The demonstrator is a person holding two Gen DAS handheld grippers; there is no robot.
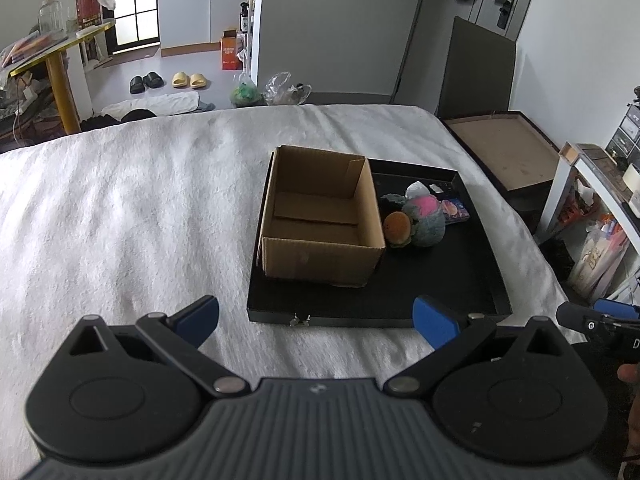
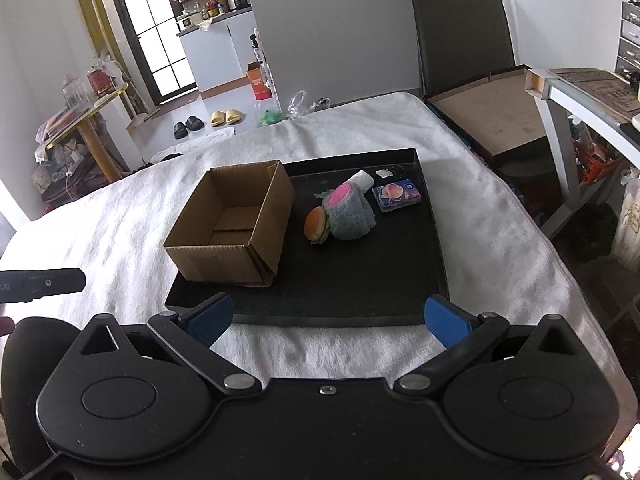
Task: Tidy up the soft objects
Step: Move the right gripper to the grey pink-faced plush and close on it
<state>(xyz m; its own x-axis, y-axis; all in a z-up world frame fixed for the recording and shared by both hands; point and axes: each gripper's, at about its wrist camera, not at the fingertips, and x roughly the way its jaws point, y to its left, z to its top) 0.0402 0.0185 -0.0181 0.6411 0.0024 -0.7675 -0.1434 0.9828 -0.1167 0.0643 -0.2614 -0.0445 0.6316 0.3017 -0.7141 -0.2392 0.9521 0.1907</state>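
An open cardboard box (image 1: 320, 216) (image 2: 232, 224) stands empty on the left of a black tray (image 1: 440, 280) (image 2: 360, 280) on a white-covered bed. Right of the box lie a plush burger (image 1: 398, 229) (image 2: 316, 225), a grey and pink fluffy toy (image 1: 426, 216) (image 2: 350, 212), a small blue packet (image 1: 454, 209) (image 2: 396, 196) and a white roll (image 1: 417, 189) (image 2: 362, 180). My left gripper (image 1: 316, 322) is open, short of the tray's near edge. My right gripper (image 2: 328, 322) is open too, at the tray's front edge. Neither holds anything.
A shallow brown-lined box lid (image 1: 500, 152) (image 2: 488, 116) sits off the bed's right side, beside a desk (image 2: 580, 88). Beyond the bed's far edge are slippers (image 1: 186, 79), plastic bags (image 1: 276, 88) and a cluttered yellow table (image 1: 52, 52). White bedding (image 1: 140, 208) spreads left of the tray.
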